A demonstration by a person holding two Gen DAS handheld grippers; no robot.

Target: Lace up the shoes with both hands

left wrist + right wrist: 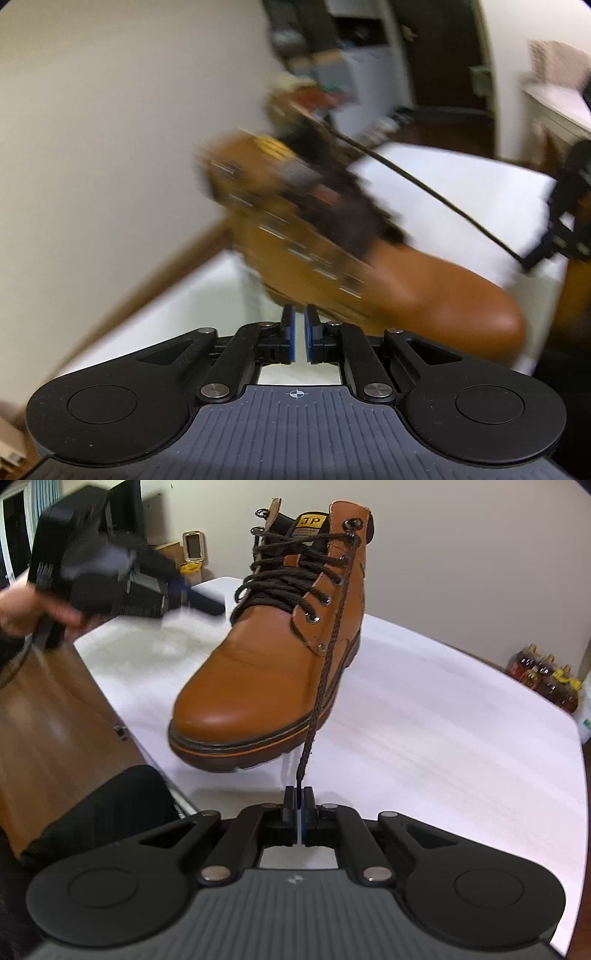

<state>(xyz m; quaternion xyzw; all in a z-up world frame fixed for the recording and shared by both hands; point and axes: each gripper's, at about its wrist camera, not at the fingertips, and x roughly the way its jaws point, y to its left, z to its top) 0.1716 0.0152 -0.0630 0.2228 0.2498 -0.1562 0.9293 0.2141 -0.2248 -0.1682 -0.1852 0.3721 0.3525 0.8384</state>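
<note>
A tan leather boot (pixel 266 672) with dark brown lacing stands on the white table (pixel 443 720), toe towards the right wrist camera. One lace end (pixel 327 661) runs taut from an upper right eyelet down into my right gripper (pixel 299 794), which is shut on it just in front of the toe. In the left wrist view the boot (pixel 369 273) is blurred, and my left gripper (pixel 299 314) sits close against its side, its blue pads slightly apart with nothing between them. The right gripper (pixel 532 258) shows at the right edge, pulling the lace (pixel 424 181). The left gripper (pixel 207 605), held by a hand, appears blurred beside the boot's left.
A brown wooden surface (pixel 55 720) borders the table on the left. Several amber bottles (pixel 543 679) stand against the wall at the far right. A small framed object (pixel 192 546) sits behind the boot. A dark sleeve (pixel 110 805) lies at the near left.
</note>
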